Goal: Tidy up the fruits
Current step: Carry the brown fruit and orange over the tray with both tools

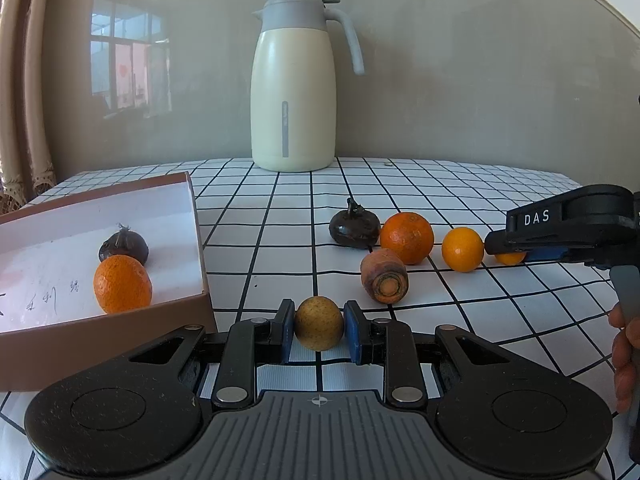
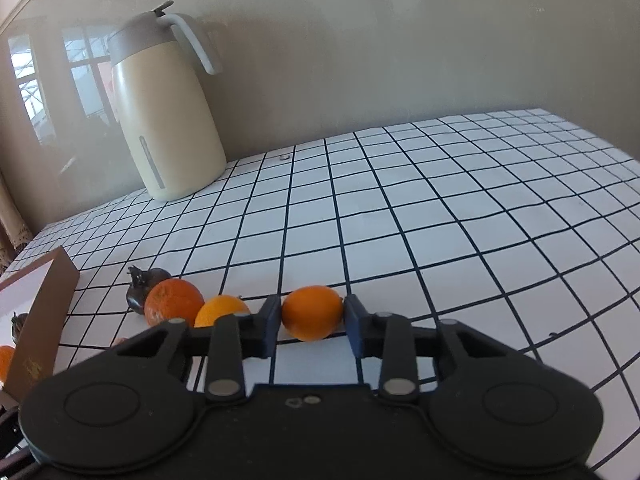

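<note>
My left gripper (image 1: 319,330) is shut on a small yellow-brown fruit (image 1: 319,323), just right of the brown box (image 1: 192,312). The box holds an orange (image 1: 122,284) and a dark mangosteen (image 1: 124,246). On the cloth lie a second mangosteen (image 1: 354,229), a large orange (image 1: 407,237), a small orange (image 1: 462,249) and a carrot piece (image 1: 384,276). My right gripper (image 2: 312,322) is shut on a small orange (image 2: 312,318) at the right end of that row; it also shows in the left wrist view (image 1: 510,254).
A cream thermos jug (image 1: 294,88) stands at the back by the wall. The table has a white checked cloth (image 2: 440,220). A curtain (image 1: 20,100) hangs at the far left. The person's hand (image 1: 626,352) shows at the right edge.
</note>
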